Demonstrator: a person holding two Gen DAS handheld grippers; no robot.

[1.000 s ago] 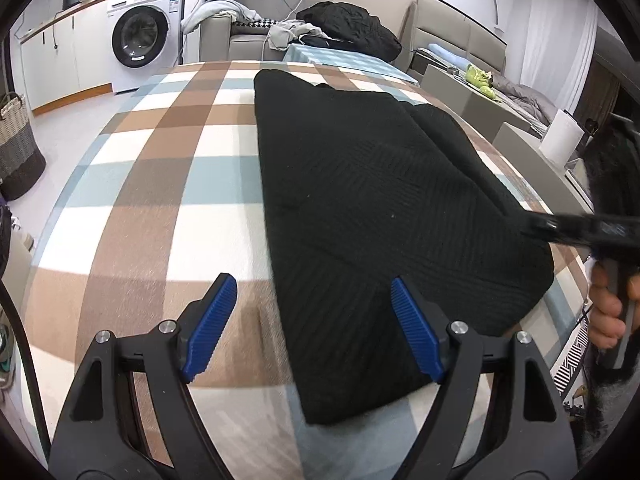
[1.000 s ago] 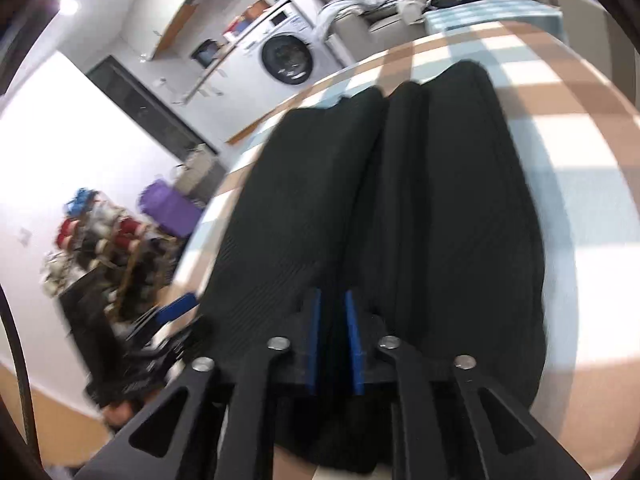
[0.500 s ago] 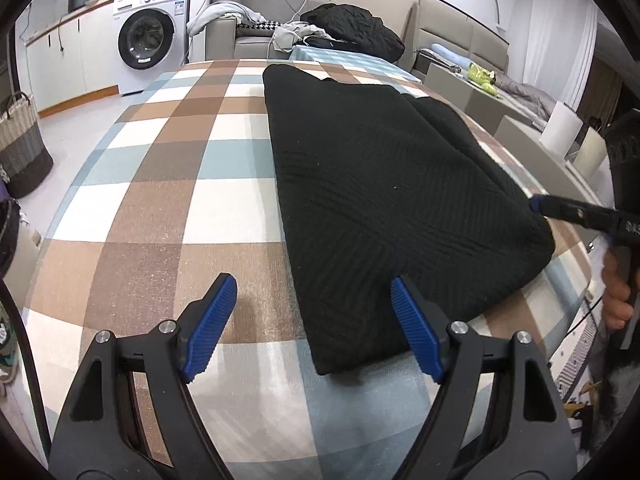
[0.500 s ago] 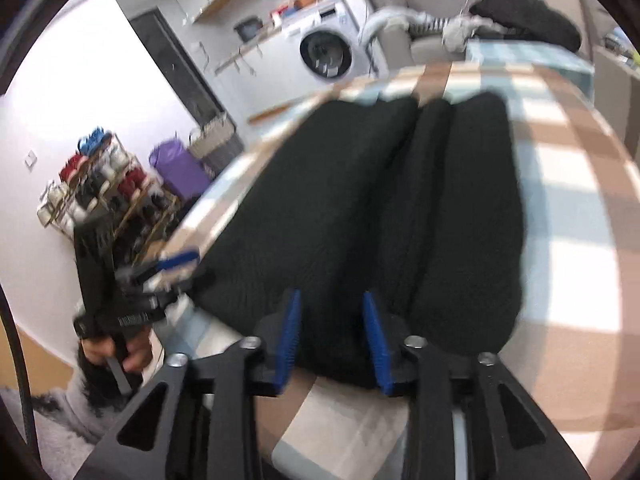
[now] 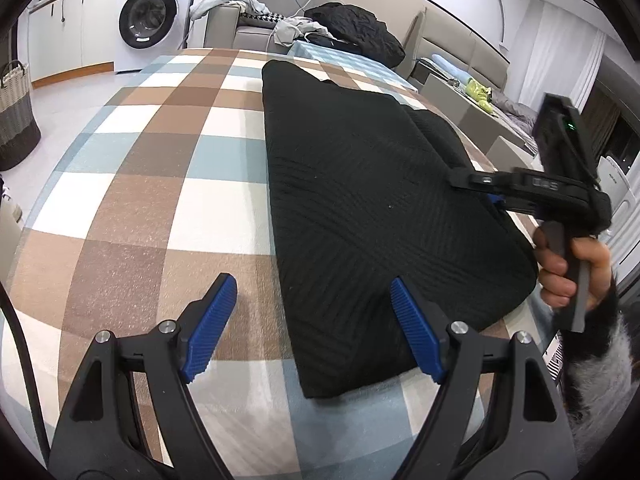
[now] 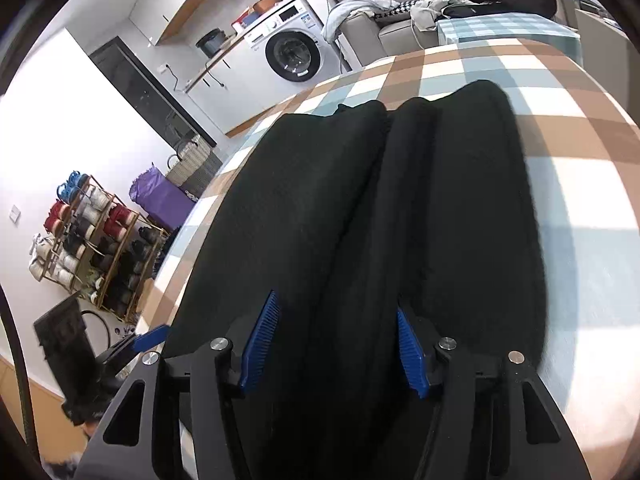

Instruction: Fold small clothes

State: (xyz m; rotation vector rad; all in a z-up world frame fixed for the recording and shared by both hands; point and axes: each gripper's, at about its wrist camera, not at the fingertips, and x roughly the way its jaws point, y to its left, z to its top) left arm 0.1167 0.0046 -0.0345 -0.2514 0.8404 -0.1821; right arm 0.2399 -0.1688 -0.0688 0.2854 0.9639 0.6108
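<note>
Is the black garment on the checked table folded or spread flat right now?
Folded. The black garment lies as a long narrow block with thick rounded edges, and the right wrist view shows two layers meeting along a lengthwise seam.

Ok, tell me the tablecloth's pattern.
Tablecloth: brown, blue and white checks, clearest in the left wrist view.

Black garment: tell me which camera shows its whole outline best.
The left wrist view. There the black garment lies nearly complete on the checked tablecloth, every edge traceable. In the right wrist view it fills the frame, near end hidden behind the open right hand-held gripper.
</note>
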